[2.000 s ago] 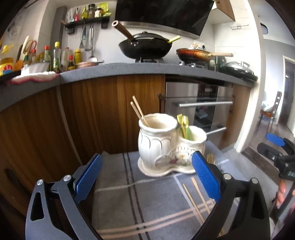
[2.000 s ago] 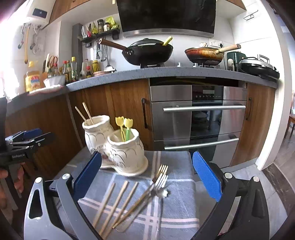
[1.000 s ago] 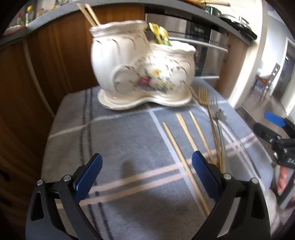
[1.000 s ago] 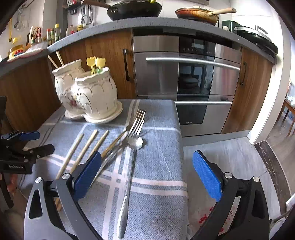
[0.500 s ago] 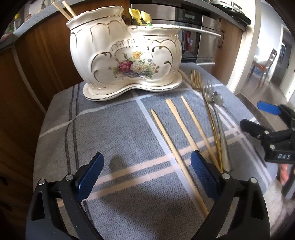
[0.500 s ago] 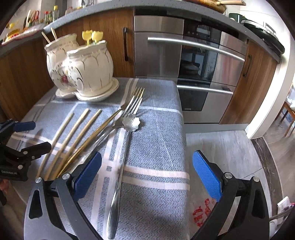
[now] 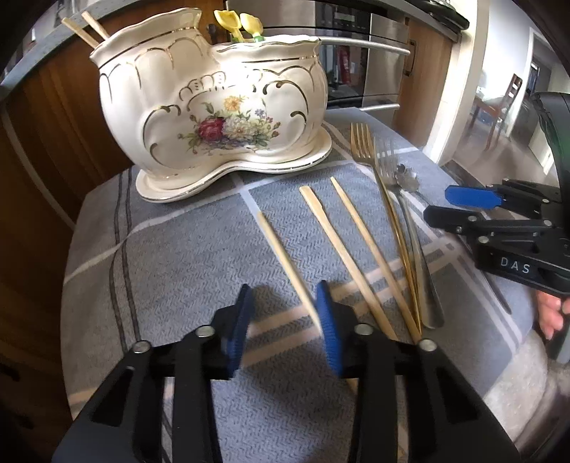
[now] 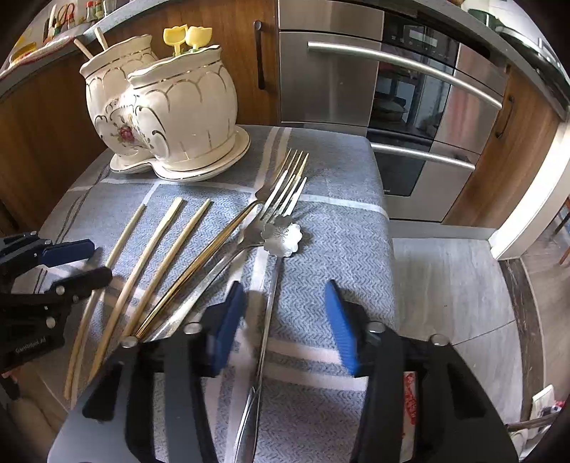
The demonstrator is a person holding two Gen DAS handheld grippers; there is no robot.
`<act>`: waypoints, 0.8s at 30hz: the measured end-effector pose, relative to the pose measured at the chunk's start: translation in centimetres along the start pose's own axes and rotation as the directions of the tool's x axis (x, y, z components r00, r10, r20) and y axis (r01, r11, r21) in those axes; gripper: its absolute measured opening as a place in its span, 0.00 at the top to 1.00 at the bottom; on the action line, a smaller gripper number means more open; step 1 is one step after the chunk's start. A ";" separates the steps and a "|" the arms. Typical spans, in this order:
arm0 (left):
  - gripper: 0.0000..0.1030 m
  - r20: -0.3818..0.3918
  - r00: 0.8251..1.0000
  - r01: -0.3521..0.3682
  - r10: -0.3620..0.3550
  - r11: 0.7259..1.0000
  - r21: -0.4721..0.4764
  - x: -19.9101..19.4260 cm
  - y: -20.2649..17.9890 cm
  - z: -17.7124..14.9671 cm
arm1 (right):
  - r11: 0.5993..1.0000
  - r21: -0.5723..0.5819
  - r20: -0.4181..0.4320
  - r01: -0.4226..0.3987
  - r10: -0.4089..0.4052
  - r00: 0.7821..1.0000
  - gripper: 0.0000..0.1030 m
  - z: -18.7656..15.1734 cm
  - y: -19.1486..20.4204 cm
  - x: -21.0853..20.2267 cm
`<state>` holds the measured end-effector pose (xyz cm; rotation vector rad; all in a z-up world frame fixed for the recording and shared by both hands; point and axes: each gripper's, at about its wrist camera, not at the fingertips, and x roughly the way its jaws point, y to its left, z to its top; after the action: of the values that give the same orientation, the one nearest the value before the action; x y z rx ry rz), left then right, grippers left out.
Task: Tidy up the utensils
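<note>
Left gripper (image 7: 283, 320): low over the bench, jaws partly spread, straddling the near end of one chopstick (image 7: 285, 265); right pad at or just beside the stick, blurred, contact unclear.
Right gripper (image 8: 281, 320): low over the bench, jaws partly spread either side of the spoon handle, neither pad seen touching it.
Spoon (image 8: 281, 237): silver, flower-shaped bowl, lying flat on the cloth, handle running toward the right camera.
Forks: gold fork (image 8: 249, 220) and silver fork (image 8: 281, 199) side by side, tines toward the oven, handles crossing near the spoon bowl.
Other chopsticks: pair (image 7: 352, 245) lying flat between the straddled stick and the forks.
Holder (image 7: 213, 103): cream ceramic, two compartments, gold trim and flower print, upright on its saucer at the far side of the bench.
Holder contents: two chopsticks (image 7: 83, 26) in the taller compartment, yellow tulip-shaped handles (image 7: 240, 23) in the lower one.
Bench (image 7: 160, 249): covered by a grey cloth with pale stripes.
Background: steel oven (image 8: 374, 92) and wooden cabinet fronts behind.
</note>
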<state>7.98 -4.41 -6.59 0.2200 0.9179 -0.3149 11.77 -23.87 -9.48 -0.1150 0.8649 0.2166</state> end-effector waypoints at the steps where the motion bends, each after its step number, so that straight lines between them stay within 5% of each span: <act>1: 0.76 0.000 1.000 0.001 -0.001 1.000 0.004 0.0 0.1 0.1 | 1.000 -0.002 -0.003 -0.004 0.004 1.000 0.66 0.1 0.0 0.0; 4: 0.90 -0.002 1.000 0.001 -0.001 1.000 0.022 0.2 0.4 0.3 | 1.000 0.004 -0.014 -0.011 0.011 1.000 0.84 0.3 -0.1 0.1; 7: 0.91 -0.003 1.000 0.010 -0.010 0.999 0.045 0.2 0.5 0.3 | 0.999 0.020 -0.015 -0.025 0.025 1.000 0.95 0.3 -0.3 0.0; 24: 0.93 -0.016 1.000 0.014 -0.014 0.999 0.028 -0.2 1.3 -0.1 | 0.999 -0.045 -0.011 0.001 -0.002 1.000 0.95 -0.3 0.5 -0.4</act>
<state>8.26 -3.19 -6.40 0.2427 0.9309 -0.3398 11.20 -23.54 -9.34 -0.1584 0.8713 0.2342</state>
